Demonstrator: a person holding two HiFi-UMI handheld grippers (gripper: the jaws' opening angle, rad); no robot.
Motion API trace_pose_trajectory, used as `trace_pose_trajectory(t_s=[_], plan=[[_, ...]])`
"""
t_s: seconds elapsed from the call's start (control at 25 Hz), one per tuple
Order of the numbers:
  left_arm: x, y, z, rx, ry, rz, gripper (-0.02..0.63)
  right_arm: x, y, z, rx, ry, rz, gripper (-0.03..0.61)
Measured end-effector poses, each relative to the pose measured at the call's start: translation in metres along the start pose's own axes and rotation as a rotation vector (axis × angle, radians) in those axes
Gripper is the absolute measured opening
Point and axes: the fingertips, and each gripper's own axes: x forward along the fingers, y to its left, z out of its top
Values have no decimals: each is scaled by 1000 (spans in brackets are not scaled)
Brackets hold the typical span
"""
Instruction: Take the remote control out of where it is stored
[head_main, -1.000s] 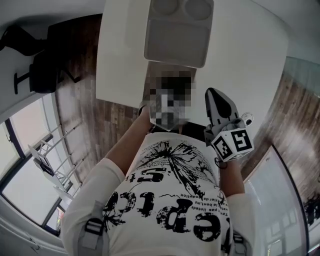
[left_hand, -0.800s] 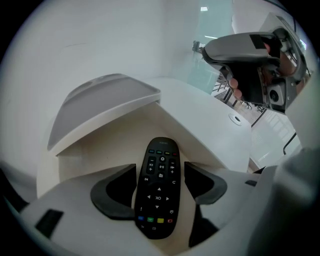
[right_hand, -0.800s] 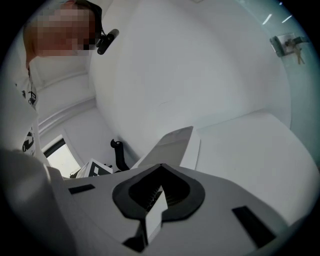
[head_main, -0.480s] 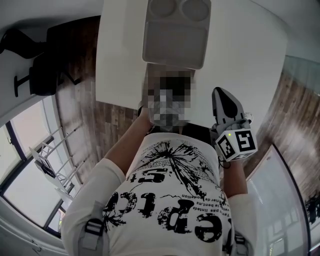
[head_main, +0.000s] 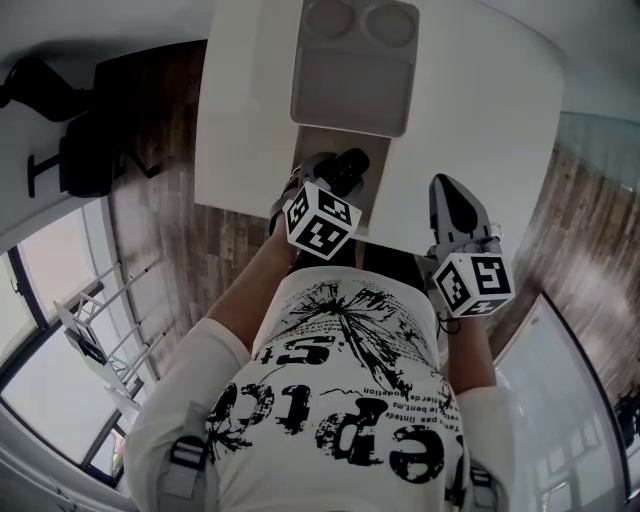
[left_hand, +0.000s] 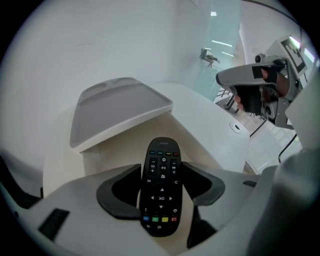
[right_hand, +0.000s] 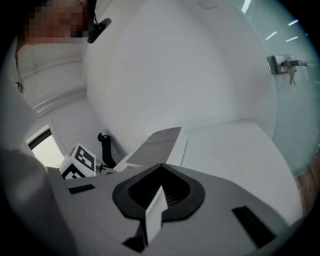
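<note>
The black remote control (left_hand: 161, 192) lies lengthwise on a cream surface just below the raised grey tray (left_hand: 115, 107), buttons facing up. My left gripper (left_hand: 161, 167) has it between its jaws, which are closing, with the pads close beside its long edges. In the head view the left gripper (head_main: 340, 165) reaches under the near end of the tray (head_main: 350, 95). My right gripper (head_main: 445, 190) hovers shut over the white table's (head_main: 480, 110) near edge, to the right of the left one, holding nothing. In its own view the right gripper (right_hand: 161, 167) points toward the tray (right_hand: 160, 142).
The tray has two round hollows at its far end and one flat bay. Dark furniture (head_main: 80, 150) stands on the wooden floor to the left. A glass wall (right_hand: 290, 90) runs along the right side. The person's arms and printed shirt fill the lower head view.
The right gripper has drifted a little right and toward the person. The left gripper sits at about the same spot under the tray.
</note>
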Motion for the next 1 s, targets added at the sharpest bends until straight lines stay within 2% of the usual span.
trace_pose_trajectory(t_s=[0.16,0.32,0.44,0.68,1.0], plan=[[-25,8,7,-75,-95,9,265,-2,6,2,-24,15,-39,-6],[-61,17,30,-151,-240,23,267,-7,17,22,-77,-42,-71,-6],[-99,25,49,-161,-334,65,265,-11,28,38,-98,-94,-109,-6],[-163,29,84,-181,-556,125,265,-27,63,75,-164,-226,-111,-6],[-221,25,122,-162,-756,197,265,-46,95,122,-277,-343,-93,-6]])
